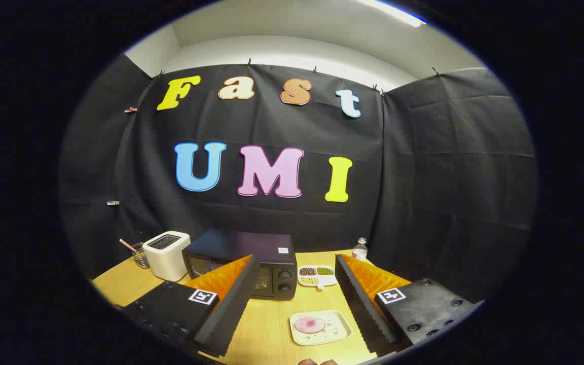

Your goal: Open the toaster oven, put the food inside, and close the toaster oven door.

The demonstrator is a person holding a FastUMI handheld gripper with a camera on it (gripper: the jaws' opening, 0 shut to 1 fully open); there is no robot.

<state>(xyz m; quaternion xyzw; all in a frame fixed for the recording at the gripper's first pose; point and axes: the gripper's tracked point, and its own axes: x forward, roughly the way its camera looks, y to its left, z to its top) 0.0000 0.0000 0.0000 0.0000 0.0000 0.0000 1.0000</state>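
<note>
oven [244, 263]: black, door shut
toaster [168, 253]: white
table [266, 324]: light wood, fine lines
tray [321, 327]: cream
food [309, 324]: pink, round, dark specks beside it
dish [316, 276]: white, with brown, green and yellow bits
bottle [359, 250]: clear, pink label
</note>
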